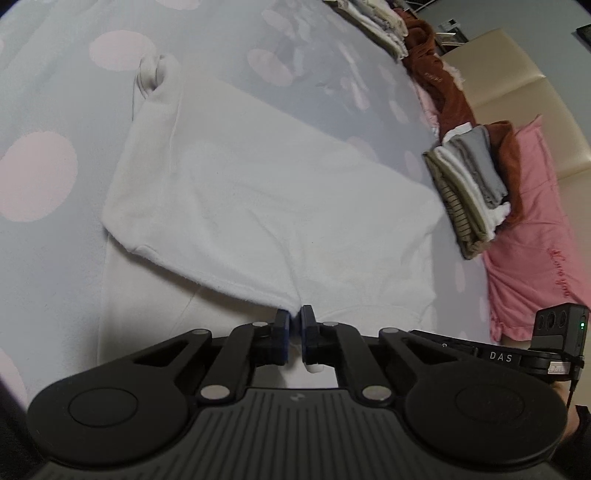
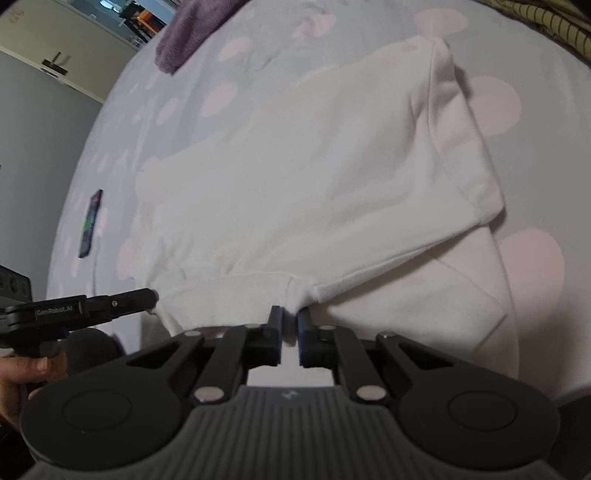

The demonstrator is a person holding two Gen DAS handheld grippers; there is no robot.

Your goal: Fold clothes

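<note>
Both low, pointing forward: left gripper [image 1: 294, 320] pinching nearly closed, right gripper [image 2: 290, 318] gripping with narrow gap.

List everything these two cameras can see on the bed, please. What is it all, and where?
white garment: one, white, spread across the middle of the bed, near edge pinched by both grippers
bedsheet: one, pale grey-blue with pink dots, under everything
folded stacks: two, white, grey and beige, along the far right in the left view
rust-brown cloth: one, between and behind the stacks
pink fabric: one, at the bed's right edge
purple cloth: one, far top left in the right view
dark flat object: one, on the sheet left of the garment; cannot tell what
left gripper: black, shut on the garment
right gripper: black, shut on the garment
hand: one, holding the left gripper
</note>
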